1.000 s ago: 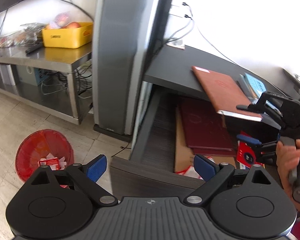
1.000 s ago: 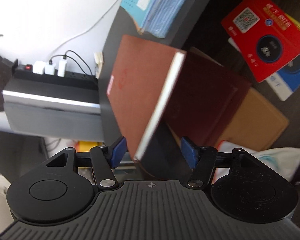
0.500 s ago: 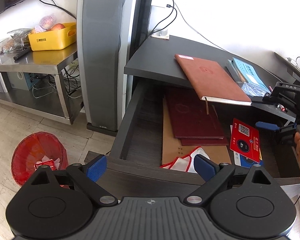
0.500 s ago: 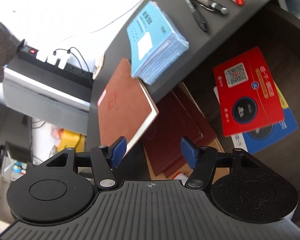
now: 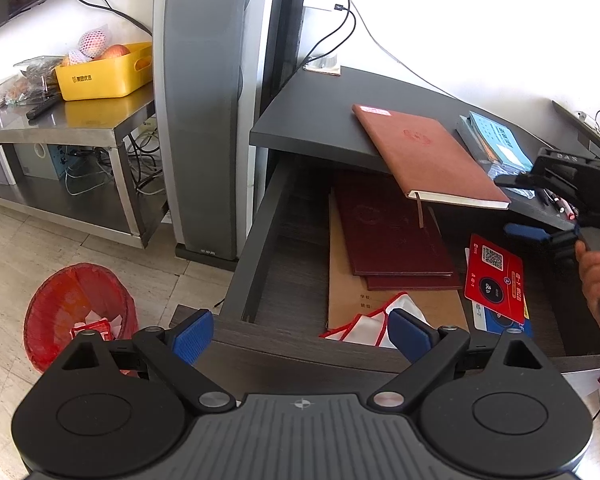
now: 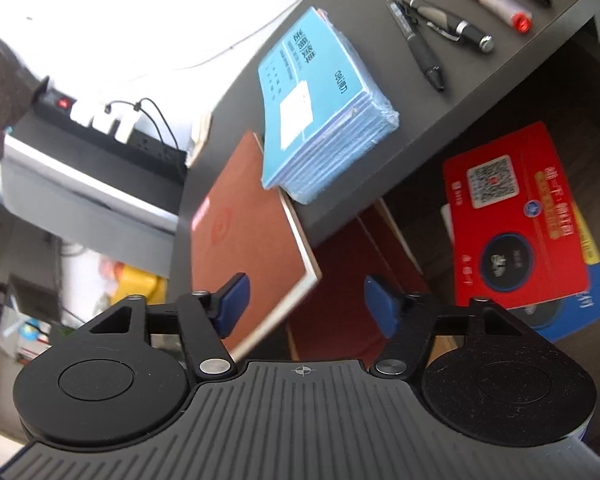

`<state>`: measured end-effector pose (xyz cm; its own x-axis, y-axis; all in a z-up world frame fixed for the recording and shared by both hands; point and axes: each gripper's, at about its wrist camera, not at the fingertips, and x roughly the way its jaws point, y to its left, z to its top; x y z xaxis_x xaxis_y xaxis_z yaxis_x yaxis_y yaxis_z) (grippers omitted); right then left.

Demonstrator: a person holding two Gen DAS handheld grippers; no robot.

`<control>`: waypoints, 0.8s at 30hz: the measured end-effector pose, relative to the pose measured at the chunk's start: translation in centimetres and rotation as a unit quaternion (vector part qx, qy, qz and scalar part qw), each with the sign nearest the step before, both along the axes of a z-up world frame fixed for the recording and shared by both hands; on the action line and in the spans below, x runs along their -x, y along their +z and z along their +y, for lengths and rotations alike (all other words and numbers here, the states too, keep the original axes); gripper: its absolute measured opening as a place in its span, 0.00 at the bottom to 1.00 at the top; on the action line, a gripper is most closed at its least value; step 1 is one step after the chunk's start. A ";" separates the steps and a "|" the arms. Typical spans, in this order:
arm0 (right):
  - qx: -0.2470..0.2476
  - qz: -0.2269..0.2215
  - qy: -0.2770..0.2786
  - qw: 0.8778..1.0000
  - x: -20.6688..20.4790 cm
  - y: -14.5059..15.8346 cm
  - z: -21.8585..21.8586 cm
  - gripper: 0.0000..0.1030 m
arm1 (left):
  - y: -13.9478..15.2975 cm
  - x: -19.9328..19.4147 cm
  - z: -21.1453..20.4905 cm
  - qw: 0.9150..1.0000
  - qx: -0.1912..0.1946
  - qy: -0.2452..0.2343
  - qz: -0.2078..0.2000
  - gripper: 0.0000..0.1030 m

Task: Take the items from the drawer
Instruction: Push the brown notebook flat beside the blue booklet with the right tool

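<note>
Drawer open. On desk top already: brown notebook (overhanging edge), blue booklet stack, pens.

Left in drawer: maroon books, red card, white cloth.

Left gripper and right gripper both spread, empty. Roughly half done.

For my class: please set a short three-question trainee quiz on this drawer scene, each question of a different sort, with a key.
1. True or false: the brown notebook lies wholly inside the drawer.
2. Which lies on the blue card in the drawer? A) red card B) pack of blue booklets C) a pen
3. Fill in: both the left gripper and the right gripper are ____.

Key: 1 false, it rests on the desk top, overhanging the edge; 2 A; 3 open, holding nothing.
</note>
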<state>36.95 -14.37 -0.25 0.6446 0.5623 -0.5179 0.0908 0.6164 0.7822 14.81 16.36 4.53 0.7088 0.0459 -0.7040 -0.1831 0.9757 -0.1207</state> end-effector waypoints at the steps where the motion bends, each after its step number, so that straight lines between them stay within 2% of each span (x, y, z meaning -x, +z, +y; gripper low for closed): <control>1: -0.004 -0.001 -0.008 1.000 -0.3 -0.1 0.0 0.64 | 0.0 0.0 0.0 1.000 0.000 0.000 0.000 0.91; 4: -0.016 0.006 -0.020 1.000 -1.1 -0.5 0.2 0.58 | 0.1 0.1 -0.1 1.000 -0.001 -0.002 -0.001 0.91; 6: -0.036 0.018 -0.019 0.999 -1.7 -1.1 0.3 0.32 | 0.2 0.2 -0.2 1.000 -0.001 -0.004 -0.002 0.91; 7: -0.046 0.020 -0.018 0.999 -1.7 -1.3 0.4 0.27 | 0.2 0.3 -0.2 1.000 -0.001 -0.004 -0.003 0.91; 10: -0.054 0.017 -0.020 0.998 -0.8 -1.1 0.5 0.22 | 0.3 0.4 -0.1 1.000 0.000 -0.002 -0.005 0.91; 15: -0.060 0.027 0.011 0.998 1.7 -0.9 1.9 0.22 | 0.0 0.4 0.0 1.000 0.006 0.000 -0.004 0.91; 17: -0.061 0.028 0.019 0.998 2.1 -0.9 2.7 0.26 | 0.0 0.4 0.0 1.000 0.007 -0.001 -0.004 0.91; 19: -0.050 0.025 0.028 0.998 2.4 -0.7 3.6 0.30 | 0.1 0.6 0.0 1.000 0.007 -0.002 -0.006 0.91; 22: -0.045 0.040 0.044 0.997 2.4 -0.7 4.8 0.47 | 0.2 0.8 0.3 1.000 0.008 0.002 -0.010 0.91; 24: -0.043 0.046 0.060 0.996 2.4 -0.6 5.7 0.49 | 0.2 0.8 0.5 1.000 0.008 0.006 -0.010 0.91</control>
<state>34.59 -8.63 -0.88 0.5228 0.6766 -0.5186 0.0945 0.5586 0.8241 14.00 16.87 4.75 0.7223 0.0432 -0.6902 -0.1924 0.9712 -0.1405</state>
